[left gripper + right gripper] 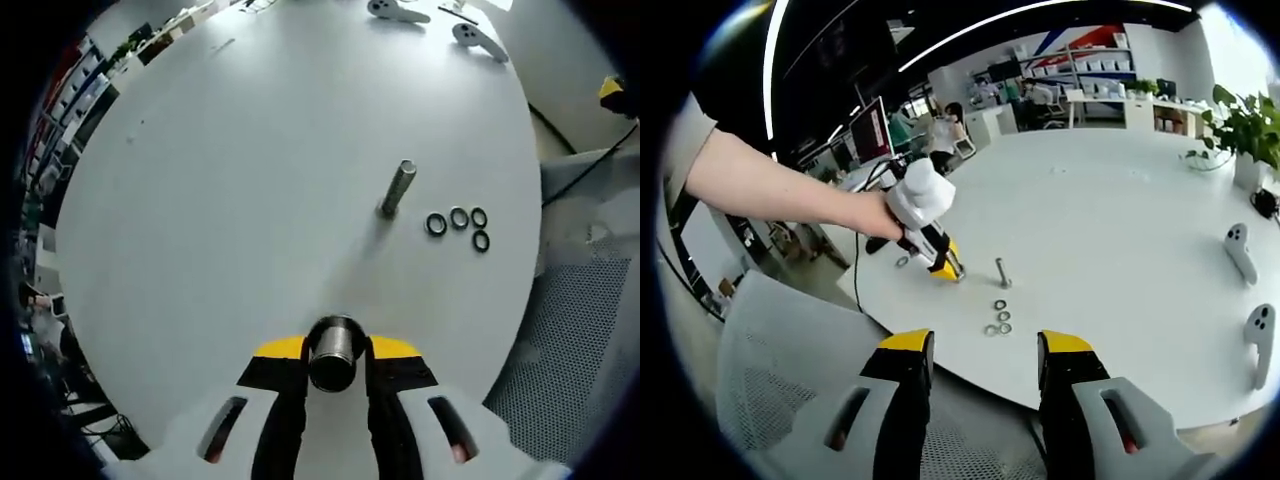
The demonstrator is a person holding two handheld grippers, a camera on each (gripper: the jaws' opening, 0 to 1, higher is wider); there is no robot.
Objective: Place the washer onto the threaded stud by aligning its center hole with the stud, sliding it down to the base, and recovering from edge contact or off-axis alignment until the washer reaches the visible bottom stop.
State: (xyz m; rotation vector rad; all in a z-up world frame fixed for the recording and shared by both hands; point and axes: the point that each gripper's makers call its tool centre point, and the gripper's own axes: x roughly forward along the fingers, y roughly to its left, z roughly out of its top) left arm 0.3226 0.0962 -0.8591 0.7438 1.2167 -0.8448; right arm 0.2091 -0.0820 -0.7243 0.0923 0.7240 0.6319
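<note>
Your left gripper (pixel 335 385) has its fingers clamped on a short threaded metal cylinder (pixel 334 352), low over the white bench (pixel 250 180). Ahead of it the threaded stud (pixel 396 188) stands upright on the bench, with no washer on it. Four washers (pixel 458 225) lie flat in a cluster just beside the stud's base, apart from both grippers. Nothing lies on the bench between the left gripper and the stud. Your right gripper (pixel 980 375) hangs off the bench edge, fingers apart and holding nothing, above a grey mesh chair (pixel 770 380). From there your left hand (pixel 875 215) is seen holding the left gripper near the stud. Two white handheld controllers (pixel 1250 300) lie well apart from the stud, near the bench edge.
</note>
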